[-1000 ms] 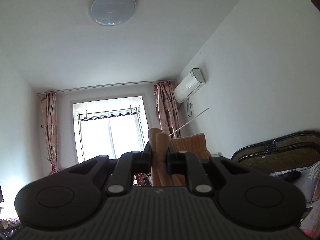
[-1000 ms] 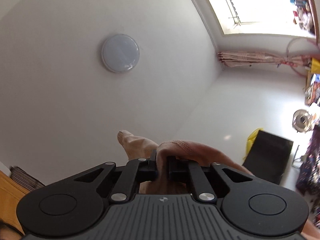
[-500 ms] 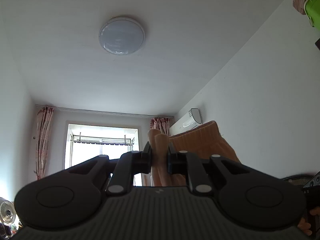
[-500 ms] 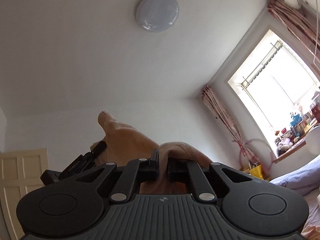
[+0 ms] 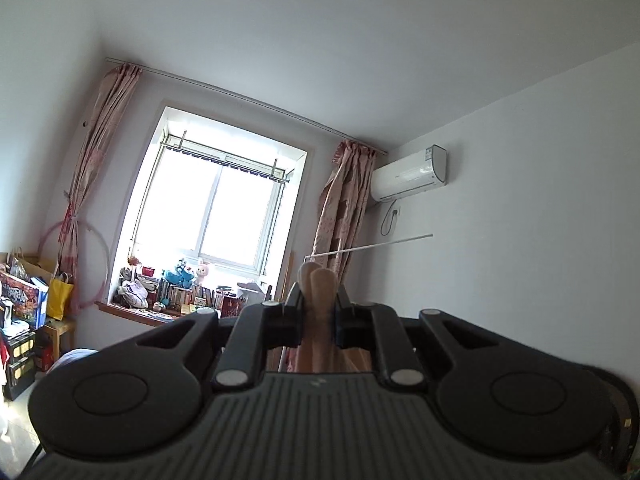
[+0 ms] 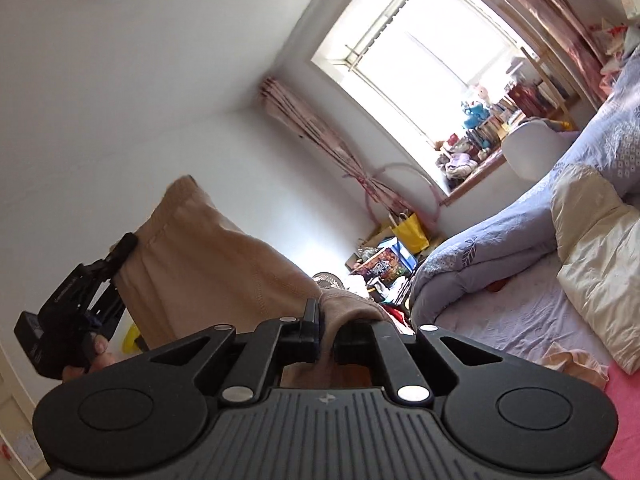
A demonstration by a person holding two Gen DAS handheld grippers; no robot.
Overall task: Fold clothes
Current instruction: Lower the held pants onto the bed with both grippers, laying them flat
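Left wrist view: the left gripper [image 5: 318, 316] pointed slightly upward, its fingers [image 5: 291, 318] pinching a doubled fold of a tan garment [image 5: 318, 300] that stood up between them and rose a little past the tips. Beyond the fingers was a bright window [image 5: 216, 204] with pink curtains [image 5: 340, 208] on either side and a sill crowded with soft toys [image 5: 180, 274] and books; to the right of the fingers, high on the wall, hung an air conditioner [image 5: 408, 178], with a thin white rod [image 5: 372, 245] slanting below it. A yellow bag [image 5: 60, 294] stood far to the left. Right wrist view: the right gripper [image 6: 328, 336] was clamped on a bunched edge of the same tan garment [image 6: 208, 264], whose cloth stretched taut from between the fingers up and away to the left, where the left gripper [image 6: 120, 251] gripped its far edge, with a hand [image 6: 90, 354] wrapped around that tool's handle. To the right of the fingers lay a bed [image 6: 532, 320] with a lavender quilt [image 6: 500, 232] and a cream pillow [image 6: 592, 240] on it; a pale garment [image 6: 572, 364] rested on the bed near the right finger. The window [image 6: 432, 52] stood above and beyond.
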